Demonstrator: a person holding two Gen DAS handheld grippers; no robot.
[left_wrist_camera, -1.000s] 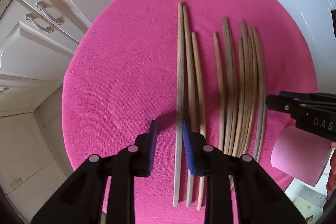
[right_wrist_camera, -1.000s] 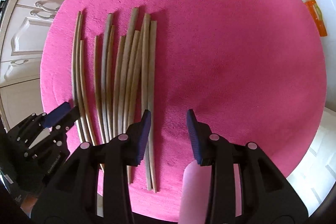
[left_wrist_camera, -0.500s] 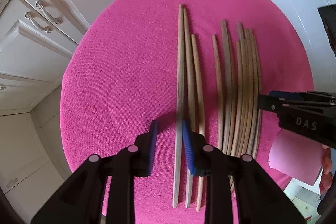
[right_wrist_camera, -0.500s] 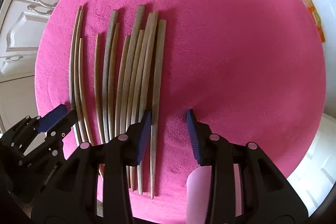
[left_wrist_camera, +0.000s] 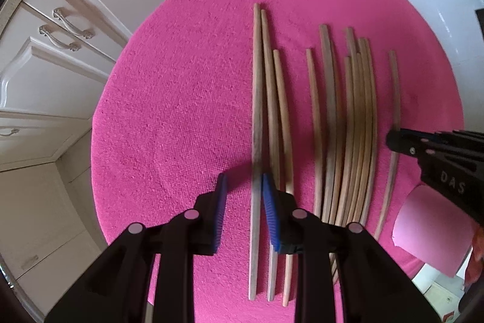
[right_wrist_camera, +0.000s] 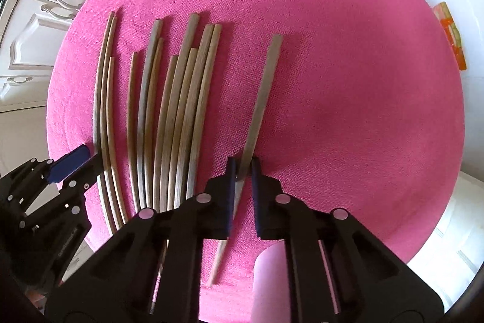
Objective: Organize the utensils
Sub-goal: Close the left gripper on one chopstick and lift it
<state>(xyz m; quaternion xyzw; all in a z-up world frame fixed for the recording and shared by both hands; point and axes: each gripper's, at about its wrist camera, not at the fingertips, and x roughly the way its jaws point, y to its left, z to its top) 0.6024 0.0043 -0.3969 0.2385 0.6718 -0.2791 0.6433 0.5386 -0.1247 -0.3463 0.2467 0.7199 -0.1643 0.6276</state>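
Wooden chopsticks lie side by side on a round pink mat (left_wrist_camera: pixel 181 111). Three of them (left_wrist_camera: pixel 272 111) form a small group on the left, and a bigger bunch (left_wrist_camera: pixel 348 126) lies to their right. My left gripper (left_wrist_camera: pixel 244 180) points down over the leftmost stick (left_wrist_camera: pixel 255 111). Its jaws are closing and the stick stands between the blue pads, with a gap at the left pad. My right gripper (right_wrist_camera: pixel 243 164) is shut on a single chopstick (right_wrist_camera: pixel 263 93) that lies apart, to the right of the bunch (right_wrist_camera: pixel 181 99). The left gripper (right_wrist_camera: pixel 72 162) shows at that view's lower left.
White cabinet doors with metal handles (left_wrist_camera: pixel 69 26) surround the mat on the left and top. A pale pink object (left_wrist_camera: pixel 429 229) sits at the mat's near right edge. An orange item (right_wrist_camera: pixel 453 41) lies off the mat at the right. The mat's right half (right_wrist_camera: pixel 363 111) is bare.
My right gripper's jaws have closed on the bunch's outermost chopstick, which now lies separated to the right. The left gripper's jaws have narrowed a little around the leftmost stick.
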